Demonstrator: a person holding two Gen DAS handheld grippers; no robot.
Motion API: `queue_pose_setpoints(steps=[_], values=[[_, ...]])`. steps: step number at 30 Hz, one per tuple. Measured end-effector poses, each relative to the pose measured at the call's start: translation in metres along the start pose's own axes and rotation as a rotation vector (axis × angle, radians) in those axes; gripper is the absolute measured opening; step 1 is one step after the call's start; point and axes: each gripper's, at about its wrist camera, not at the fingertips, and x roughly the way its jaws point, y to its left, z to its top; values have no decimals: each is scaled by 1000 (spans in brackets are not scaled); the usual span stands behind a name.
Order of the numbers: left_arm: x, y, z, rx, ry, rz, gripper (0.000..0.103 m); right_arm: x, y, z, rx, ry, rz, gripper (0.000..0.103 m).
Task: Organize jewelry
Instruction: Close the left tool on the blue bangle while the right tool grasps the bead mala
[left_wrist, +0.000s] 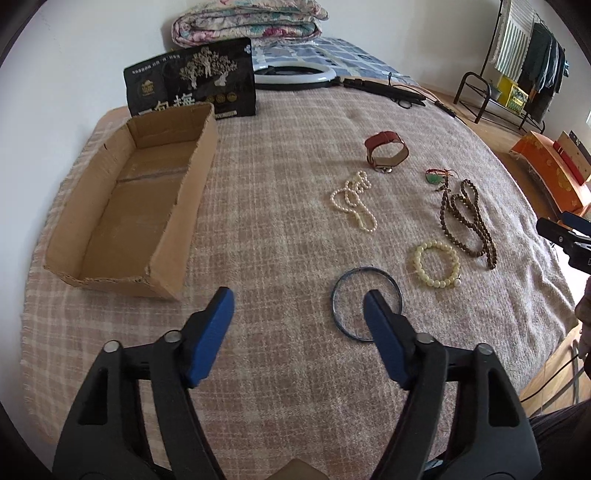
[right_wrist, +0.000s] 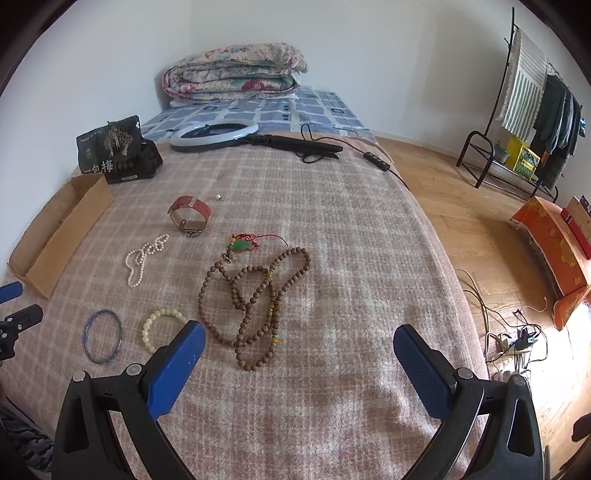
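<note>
Jewelry lies on a plaid blanket (left_wrist: 280, 184). A thin blue bangle (left_wrist: 341, 281) (right_wrist: 102, 336) lies just ahead of my open, empty left gripper (left_wrist: 299, 299), its right fingertip over the ring. A cream bead bracelet (left_wrist: 437, 263) (right_wrist: 162, 328), a brown bead necklace (left_wrist: 466, 221) (right_wrist: 255, 295), a green pendant (left_wrist: 436, 178) (right_wrist: 242, 245), a pearl necklace (left_wrist: 352, 201) (right_wrist: 144, 256) and a red-strap watch (left_wrist: 386, 151) (right_wrist: 190, 214) lie beyond. An empty cardboard box (left_wrist: 125, 206) (right_wrist: 59, 236) sits at left. My right gripper (right_wrist: 299, 338) is open, empty, near the brown beads.
A black snack bag (left_wrist: 192, 79) (right_wrist: 114, 149) stands behind the box. A ring light (left_wrist: 295, 75) (right_wrist: 214, 136) with cable lies at the far blanket edge. A folded quilt (right_wrist: 236, 72) is at the back. A clothes rack (right_wrist: 532, 110) stands on the wooden floor at right.
</note>
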Motion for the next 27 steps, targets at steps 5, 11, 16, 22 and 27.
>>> queue_pose_setpoints(steps=[5, 11, 16, 22, 27], values=[[17, -8, -4, -13, 24, -56, 68, 20, -6, 1, 39, 64, 50, 100], [27, -22, -5, -24, 46, -95, 77, 30, -12, 1, 97, 81, 90, 100], [37, -37, -12, -20, 41, -84, 82, 36, -6, 3, 40, 76, 78, 100], [48, -48, -24, -35, 4, -16, 82, 43, 1, 8, 20, 76, 102, 100], [61, -64, -39, 5, -4, 43, 82, 47, 7, 11, -6, 70, 103, 100]])
